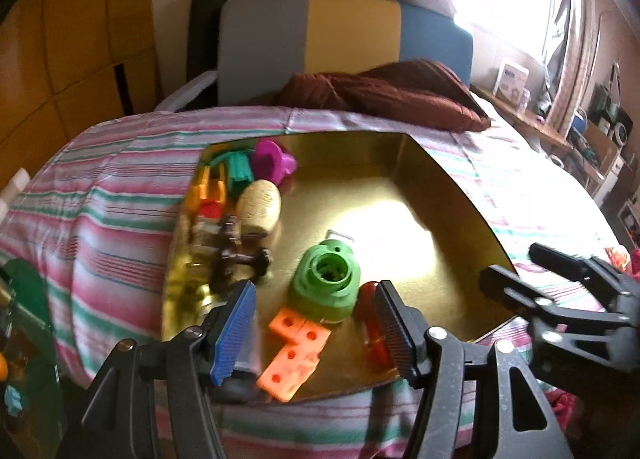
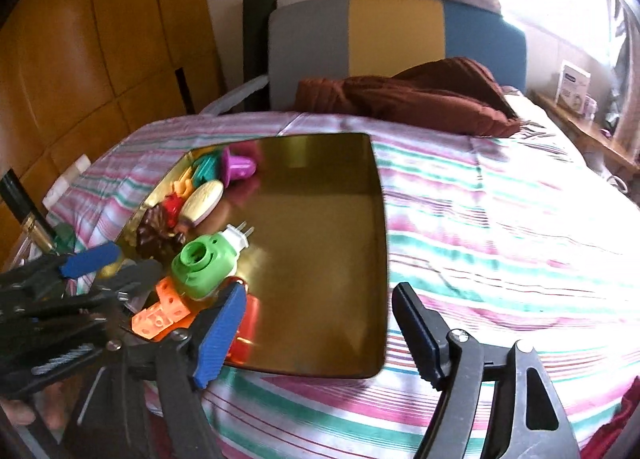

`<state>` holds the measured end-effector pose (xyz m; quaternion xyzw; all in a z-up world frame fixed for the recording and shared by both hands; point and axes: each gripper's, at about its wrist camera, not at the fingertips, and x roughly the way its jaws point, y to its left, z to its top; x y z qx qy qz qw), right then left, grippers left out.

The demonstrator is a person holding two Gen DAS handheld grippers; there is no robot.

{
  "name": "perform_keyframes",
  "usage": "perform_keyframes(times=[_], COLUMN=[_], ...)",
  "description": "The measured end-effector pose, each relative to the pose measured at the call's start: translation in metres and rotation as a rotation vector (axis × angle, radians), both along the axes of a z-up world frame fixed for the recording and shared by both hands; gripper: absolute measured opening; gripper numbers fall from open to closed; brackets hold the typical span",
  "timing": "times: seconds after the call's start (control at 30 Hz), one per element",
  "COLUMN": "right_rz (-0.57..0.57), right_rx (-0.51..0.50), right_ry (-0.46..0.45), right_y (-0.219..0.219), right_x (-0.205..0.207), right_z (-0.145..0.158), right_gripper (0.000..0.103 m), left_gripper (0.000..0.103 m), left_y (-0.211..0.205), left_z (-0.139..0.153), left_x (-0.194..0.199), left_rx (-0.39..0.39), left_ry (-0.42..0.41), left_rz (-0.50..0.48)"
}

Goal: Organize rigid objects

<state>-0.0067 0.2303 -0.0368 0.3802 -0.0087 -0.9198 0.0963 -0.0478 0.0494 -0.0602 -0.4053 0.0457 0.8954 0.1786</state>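
Golden shallow metal tray (image 1: 460, 195) on the striped bed holds a green plastic plug-in device (image 1: 326, 285): light, stiff, slippery; grip its rounded sides. Both grippers' jaws stand wide, empty.

Gold tray (image 2: 320, 187): reflective, mirror-like gold throughout, with a bright white glare patch in the left wrist view. Bedspread (image 2: 500, 219): horizontal stripes of pink, green and white with thin dark red lines. Plug-in device (image 1: 325, 283): bright green body, white plug end. Perforated block (image 1: 294, 355): orange with round holes. Egg-shaped piece (image 1: 259, 206): cream. Cup-shaped toy (image 1: 275, 163): magenta. Ridged toy (image 1: 239, 171): teal green. Translucent piece (image 1: 372, 327): red. Figure (image 1: 236, 255): dark brown. Headboard (image 2: 396, 35): panels of grey, yellow and blue. Pillow (image 2: 424, 99): maroon. Left gripper (image 1: 316, 333): black frame, one blue ribbed pad, one dark pad. Right gripper (image 2: 320, 333): black, blue pad.
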Motion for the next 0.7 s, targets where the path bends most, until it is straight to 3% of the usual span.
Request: perform_keyframes(times=[0.33, 0.7], right_rz=[-0.042, -0.048], right_rx=[-0.009, -0.004], right_ry=[0.001, -0.004], right_y=[0.021, 0.025], right_x=[0.005, 0.005], right_z=[-0.001, -0.006], right_gripper=[0.077, 0.078], left_gripper=[0.050, 0.050], left_y=[0.028, 0.027], left_z=[-0.039, -0.024], left_x=[-0.031, -0.032], left_rx=[-0.039, -0.016], left_ry=[-0.107, -0.032], left_rz=[0.008, 0.044])
